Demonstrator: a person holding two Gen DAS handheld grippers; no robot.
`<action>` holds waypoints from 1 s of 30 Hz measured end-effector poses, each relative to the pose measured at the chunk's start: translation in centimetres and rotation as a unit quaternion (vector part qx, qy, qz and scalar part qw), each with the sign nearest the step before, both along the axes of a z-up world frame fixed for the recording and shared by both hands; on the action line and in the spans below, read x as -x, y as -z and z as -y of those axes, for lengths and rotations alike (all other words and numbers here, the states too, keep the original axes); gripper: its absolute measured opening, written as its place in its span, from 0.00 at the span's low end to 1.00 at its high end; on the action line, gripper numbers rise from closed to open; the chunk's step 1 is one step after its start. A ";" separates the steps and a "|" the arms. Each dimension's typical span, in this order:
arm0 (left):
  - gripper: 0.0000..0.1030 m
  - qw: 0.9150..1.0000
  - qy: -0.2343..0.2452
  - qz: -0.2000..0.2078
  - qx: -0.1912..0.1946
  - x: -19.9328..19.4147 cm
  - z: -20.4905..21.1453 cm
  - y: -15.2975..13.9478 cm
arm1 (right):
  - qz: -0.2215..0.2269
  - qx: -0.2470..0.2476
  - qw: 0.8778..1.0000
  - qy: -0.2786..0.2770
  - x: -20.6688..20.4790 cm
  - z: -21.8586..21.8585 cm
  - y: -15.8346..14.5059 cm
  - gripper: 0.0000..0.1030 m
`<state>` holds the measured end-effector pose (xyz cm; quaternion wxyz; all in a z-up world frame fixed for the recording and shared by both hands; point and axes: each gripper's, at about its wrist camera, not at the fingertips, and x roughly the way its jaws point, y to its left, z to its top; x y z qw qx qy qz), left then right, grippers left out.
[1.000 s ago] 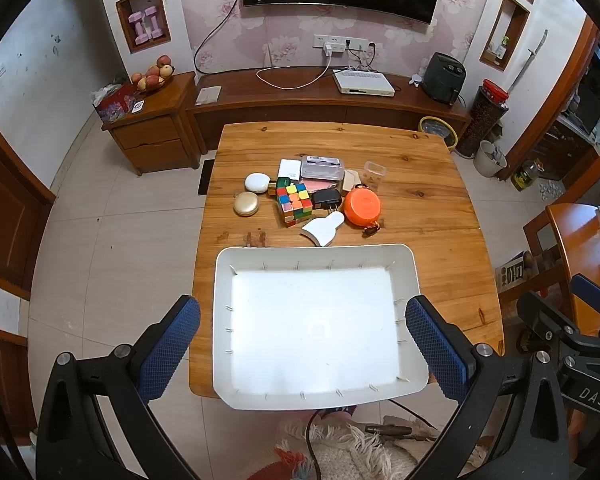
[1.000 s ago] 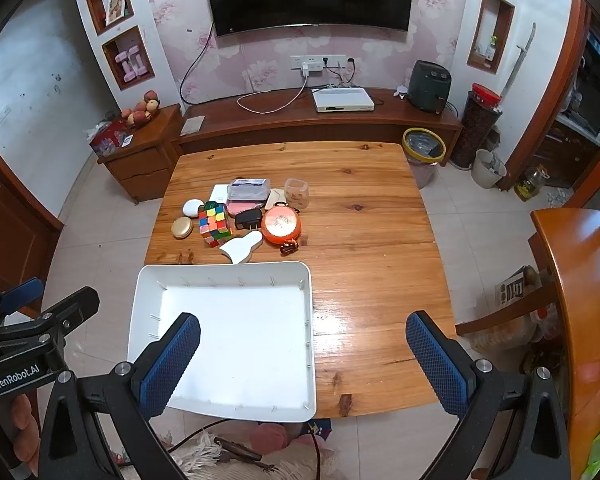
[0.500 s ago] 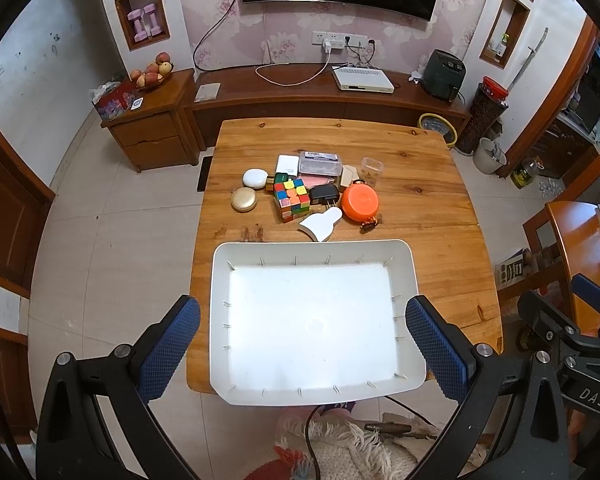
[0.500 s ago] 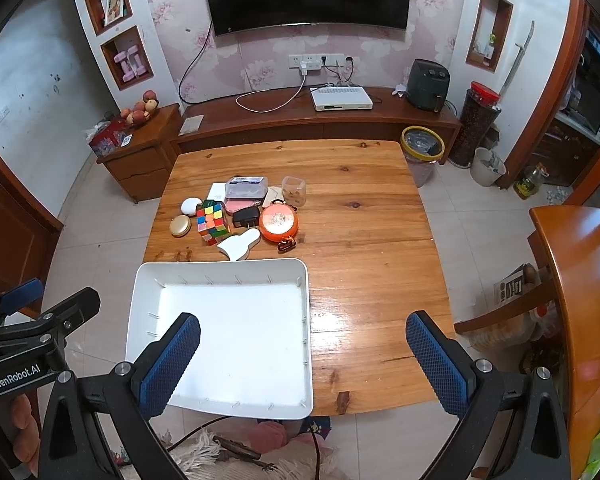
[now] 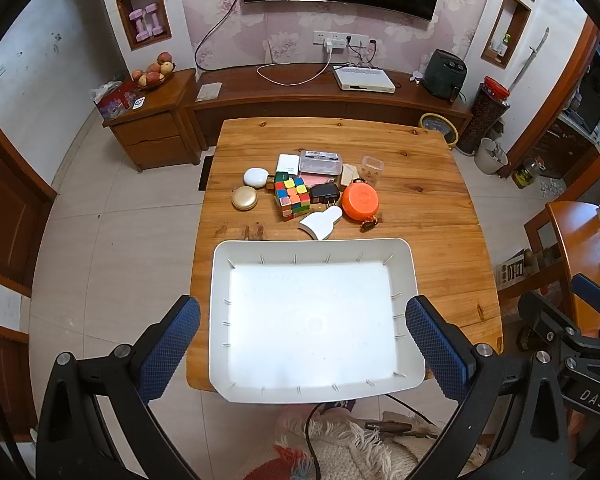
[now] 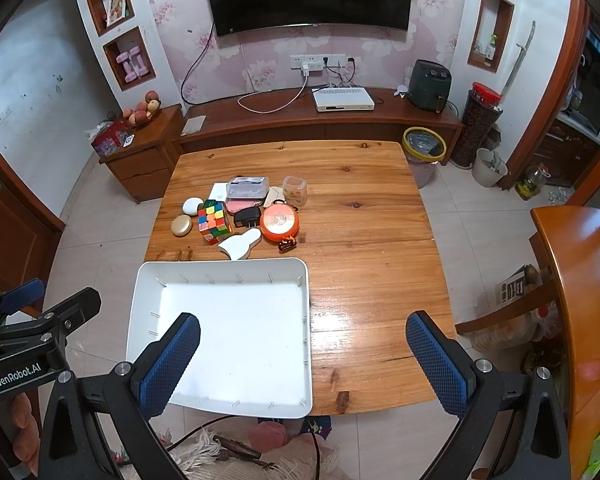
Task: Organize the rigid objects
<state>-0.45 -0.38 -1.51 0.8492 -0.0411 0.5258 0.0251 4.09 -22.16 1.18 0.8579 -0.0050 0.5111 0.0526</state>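
Note:
An empty white tray (image 5: 220, 280) (image 6: 306, 320) lies at the near edge of a wooden table (image 5: 432, 208) (image 6: 372, 240). Beyond it sits a cluster: a colour cube (image 5: 292, 198) (image 6: 213, 219), an orange round case (image 5: 360, 201) (image 6: 279, 223), a white scraper (image 5: 321, 223) (image 6: 240, 244), a black charger (image 5: 324, 193) (image 6: 247, 216), a gold compact (image 5: 244, 198) (image 6: 181, 225), a white oval case (image 5: 255, 177) (image 6: 192, 205) and clear boxes (image 5: 320, 161) (image 6: 247, 188). My left gripper (image 5: 302, 348) is open, high above the tray. My right gripper (image 6: 302, 352) is open, above the table's near edge.
A second wooden table (image 6: 572, 280) and a chair (image 6: 512, 308) stand at the right. A low TV cabinet (image 5: 328, 100) runs along the far wall. A fringed rug (image 5: 340, 448) lies on the floor below the table's near edge. The left gripper's body (image 6: 24, 340) shows at lower left.
Both grippers have drawn back and up a little, so the table and tray look smaller and farther. Nothing on the table has moved. Both stay open.

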 end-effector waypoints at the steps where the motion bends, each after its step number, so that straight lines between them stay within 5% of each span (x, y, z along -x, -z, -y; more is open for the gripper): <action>1: 0.99 1.000 0.000 0.000 0.000 0.0 0.0 0.0 | 0.000 0.000 1.000 0.000 0.0 0.0 0.0 1.00; 30: 0.99 0.999 -0.022 0.020 -0.013 0.7 0.6 -1.4 | 0.024 0.002 1.000 -0.019 0.5 1.3 -1.2 1.00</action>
